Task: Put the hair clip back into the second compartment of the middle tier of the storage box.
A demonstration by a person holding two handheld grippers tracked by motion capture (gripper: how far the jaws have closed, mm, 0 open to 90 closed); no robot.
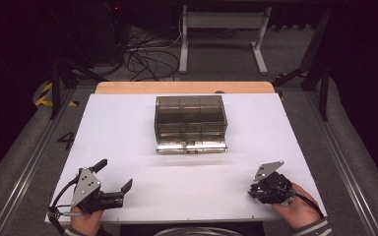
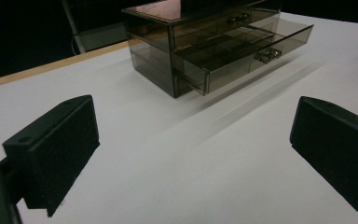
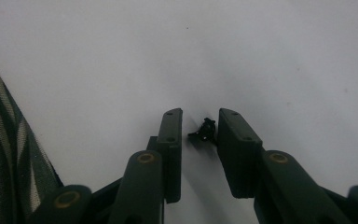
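Note:
A smoky see-through drawer box (image 1: 191,115) stands at the middle back of the white tabletop (image 1: 123,132), its lower drawer (image 1: 191,146) pulled out toward me. In the left gripper view the same box (image 2: 168,32) and its pulled-out drawer (image 2: 242,51) lie ahead. My left gripper (image 1: 114,174) rests at the near left, jaws wide apart and empty (image 2: 196,140). At the near right, my right gripper (image 1: 256,189) points down at the table. Its jaws (image 3: 199,122) stand a narrow gap apart around a small black piece (image 3: 206,130), which lies against one pad; the other pad is just clear of it.
A wooden strip (image 1: 128,87) runs along the tabletop's far edge. Behind it on the floor are tangled cables (image 1: 147,54) and a white table frame (image 1: 224,29). A striped sleeve (image 3: 0,154) shows beside the right gripper.

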